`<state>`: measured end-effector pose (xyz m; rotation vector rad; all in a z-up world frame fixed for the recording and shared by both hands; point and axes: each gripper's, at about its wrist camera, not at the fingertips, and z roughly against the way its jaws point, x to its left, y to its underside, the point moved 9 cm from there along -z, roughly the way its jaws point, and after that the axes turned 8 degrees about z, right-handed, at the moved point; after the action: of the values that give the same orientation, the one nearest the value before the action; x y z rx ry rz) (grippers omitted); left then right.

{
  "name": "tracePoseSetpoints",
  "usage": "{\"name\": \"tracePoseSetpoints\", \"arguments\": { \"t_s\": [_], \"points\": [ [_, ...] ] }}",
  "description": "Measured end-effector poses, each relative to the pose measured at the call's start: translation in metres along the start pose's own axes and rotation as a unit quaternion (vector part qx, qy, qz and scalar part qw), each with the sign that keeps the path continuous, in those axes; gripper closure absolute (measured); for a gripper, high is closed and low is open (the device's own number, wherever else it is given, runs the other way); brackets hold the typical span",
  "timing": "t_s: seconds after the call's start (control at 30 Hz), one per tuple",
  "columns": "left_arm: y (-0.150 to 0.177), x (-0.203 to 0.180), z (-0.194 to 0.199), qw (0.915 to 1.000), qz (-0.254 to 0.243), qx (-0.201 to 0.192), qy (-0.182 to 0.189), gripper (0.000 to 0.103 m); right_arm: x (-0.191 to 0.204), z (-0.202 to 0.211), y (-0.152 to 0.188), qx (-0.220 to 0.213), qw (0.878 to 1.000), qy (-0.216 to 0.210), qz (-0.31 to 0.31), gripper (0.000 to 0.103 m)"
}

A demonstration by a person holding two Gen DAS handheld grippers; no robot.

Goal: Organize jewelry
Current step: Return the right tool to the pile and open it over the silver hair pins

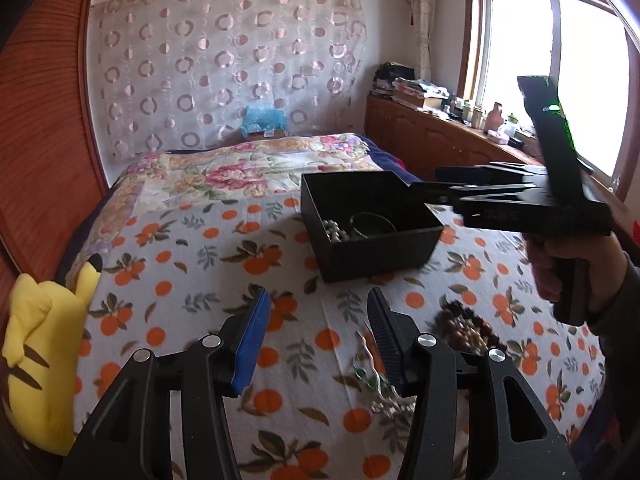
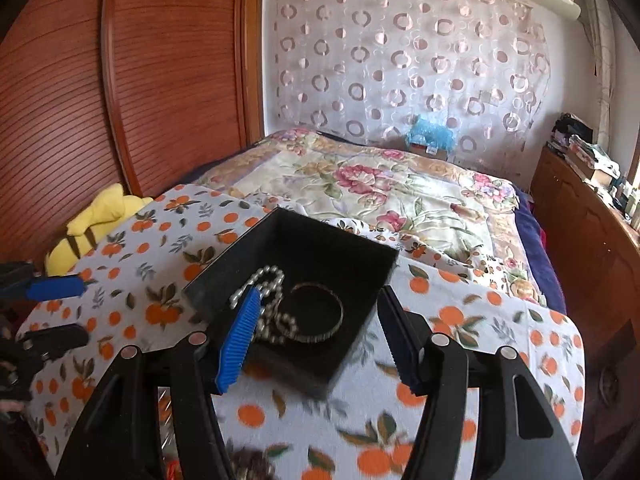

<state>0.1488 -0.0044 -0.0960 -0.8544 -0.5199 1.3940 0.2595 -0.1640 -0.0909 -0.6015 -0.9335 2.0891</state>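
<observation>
Wardrobe side: a yellow plush toy (image 1: 40,356) lies by the wooden doors, at the bed's left edge.
Bed: orange-print sheet (image 1: 192,264) under me, floral quilt beyond.
My left gripper (image 1: 318,316): jaws apart, nothing between them, tilted down over the sheet; a beaded bracelet (image 1: 466,328) sits just right of it.
Black box (image 2: 224,276): open on the sheet, pearl necklace (image 2: 268,280) and bangle (image 2: 320,312) inside.
My right gripper (image 2: 316,320): wide apart, empty, over the box's near corner.
</observation>
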Motion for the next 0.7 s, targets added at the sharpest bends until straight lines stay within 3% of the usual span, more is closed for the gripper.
{"name": "tracePoseSetpoints", "arguments": {
  "t_s": [0.23, 0.33, 0.43, 0.57, 0.7],
  "points": [
    [0.022, -0.006, 0.006, 0.9999, 0.002, 0.009, 0.008, 0.054, 0.018, 0.042, 0.053, 0.013, 1.000, -0.018, 0.006, 0.042],
    [0.031, -0.008, 0.008, 0.9999, -0.001, 0.011, 0.003, 0.046, 0.028, 0.050, 0.075, 0.022, 0.999, -0.027, 0.003, 0.046],
    [0.040, -0.009, 0.008, 0.9999, 0.001, 0.016, 0.007, 0.043, 0.038, 0.054, 0.099, 0.035, 0.999, -0.041, -0.005, 0.054],
    [0.052, -0.010, 0.004, 0.9996, 0.000, 0.028, 0.006, 0.042, 0.044, 0.048, 0.125, 0.065, 0.997, -0.048, -0.011, 0.072],
    [0.061, -0.014, 0.000, 0.9991, -0.002, 0.041, 0.008, 0.042, 0.046, 0.045, 0.138, 0.080, 0.995, -0.057, -0.020, 0.079]
  ]
}}
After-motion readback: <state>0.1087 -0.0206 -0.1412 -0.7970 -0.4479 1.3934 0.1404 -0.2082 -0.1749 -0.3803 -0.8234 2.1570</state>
